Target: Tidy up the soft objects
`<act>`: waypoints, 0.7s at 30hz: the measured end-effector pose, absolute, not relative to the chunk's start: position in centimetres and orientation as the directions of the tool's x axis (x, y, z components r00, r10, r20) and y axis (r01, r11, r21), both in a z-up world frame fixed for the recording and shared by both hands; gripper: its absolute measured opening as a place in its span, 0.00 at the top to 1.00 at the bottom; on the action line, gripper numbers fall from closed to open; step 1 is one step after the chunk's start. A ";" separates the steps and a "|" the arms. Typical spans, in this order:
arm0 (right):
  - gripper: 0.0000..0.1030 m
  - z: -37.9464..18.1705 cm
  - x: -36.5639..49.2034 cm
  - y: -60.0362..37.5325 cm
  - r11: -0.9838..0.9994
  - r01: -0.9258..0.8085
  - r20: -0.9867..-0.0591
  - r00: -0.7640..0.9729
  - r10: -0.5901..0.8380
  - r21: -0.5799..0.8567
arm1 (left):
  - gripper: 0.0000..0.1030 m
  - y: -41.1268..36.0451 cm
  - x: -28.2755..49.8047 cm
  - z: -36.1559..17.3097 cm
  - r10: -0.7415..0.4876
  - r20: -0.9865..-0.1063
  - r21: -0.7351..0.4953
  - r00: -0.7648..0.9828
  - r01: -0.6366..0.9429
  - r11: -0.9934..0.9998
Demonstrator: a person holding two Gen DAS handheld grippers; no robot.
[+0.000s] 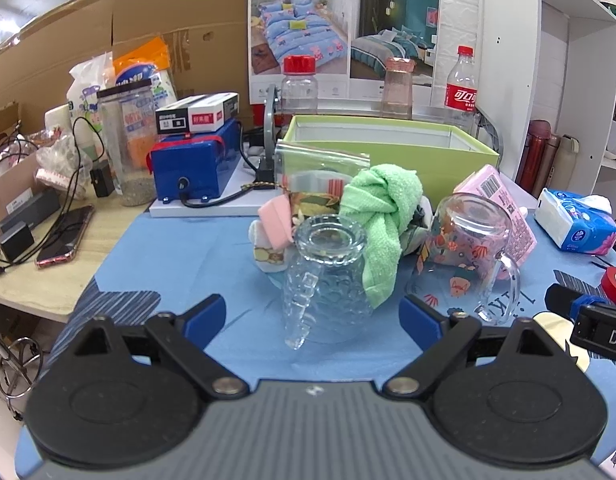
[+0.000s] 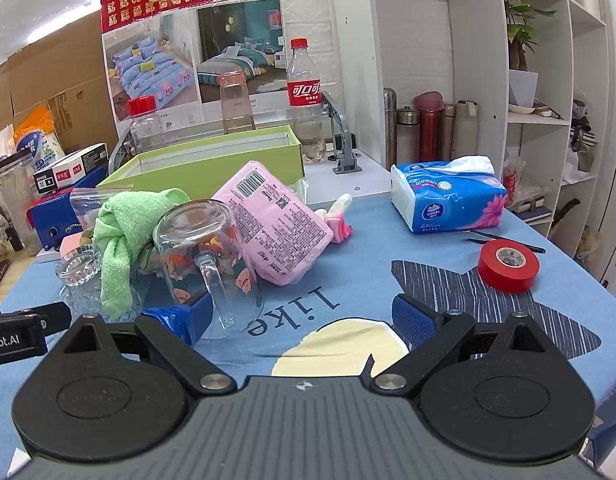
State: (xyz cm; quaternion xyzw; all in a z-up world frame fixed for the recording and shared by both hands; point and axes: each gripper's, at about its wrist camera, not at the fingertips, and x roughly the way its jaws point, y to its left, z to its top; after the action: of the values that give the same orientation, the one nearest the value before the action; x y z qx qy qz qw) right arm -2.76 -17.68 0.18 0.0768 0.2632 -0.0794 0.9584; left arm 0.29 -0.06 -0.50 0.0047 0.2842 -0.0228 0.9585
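Left wrist view: the left gripper (image 1: 312, 316) hangs low over the blue cloth (image 1: 180, 248) with its blue pads spread wide and nothing pinched. Between them, a little farther off, stands an upside-down dimpled glass mug (image 1: 324, 280), not touched by either pad. A knotted green towel (image 1: 378, 220) drapes against the mug's right side. Behind lie a small pink cloth (image 1: 274, 220) at left and a zip bag (image 1: 320, 168). Right of the towel stands an inverted printed glass mug (image 1: 464, 256), with a pink tissue pack (image 1: 504, 208) leaning behind it. A green box (image 1: 388, 148) sits open at the far side, and a blue tissue pack (image 1: 574, 224) lies far right.

Right wrist view: the right gripper (image 2: 304, 320) is also spread wide and empty. Its left pad sits just beside the printed mug (image 2: 208, 256), partly behind the glass; whether they touch I cannot tell. The towel (image 2: 124, 232) lies left of that mug, the pink pack (image 2: 276, 224) right of it. A red tape roll (image 2: 508, 266) rests near right, the blue pack (image 2: 448, 196) beyond it.
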 end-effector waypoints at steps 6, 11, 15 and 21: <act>0.18 0.2 -2.8 -17.8 0.975 0.193 -0.516 0.849 -0.112 0.107 | 0.10 -0.1 0.3 -0.5 -0.043 -0.545 -0.003 0.837 0.049 0.999; 0.18 0.3 -2.9 -17.7 0.976 0.192 -0.516 0.850 -0.111 0.107 | 0.10 -0.1 0.3 -0.5 -0.042 -0.546 -0.004 0.837 0.048 0.999; 0.18 0.3 -2.9 -17.7 0.976 0.191 -0.514 0.851 -0.111 0.107 | 0.10 -0.2 0.2 -0.4 -0.045 -0.545 -0.008 0.837 0.048 0.999; 0.18 0.4 -3.0 -17.7 0.975 0.193 -0.513 0.851 -0.111 0.109 | 0.10 -0.2 0.1 -0.4 -0.047 -0.546 -0.011 0.837 0.049 0.999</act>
State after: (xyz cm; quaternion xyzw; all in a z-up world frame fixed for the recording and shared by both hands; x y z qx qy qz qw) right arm -3.00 -17.75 0.36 0.0783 0.2612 -0.0794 0.9588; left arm 0.12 -0.23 -0.38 0.0016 0.2846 -0.0250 0.9583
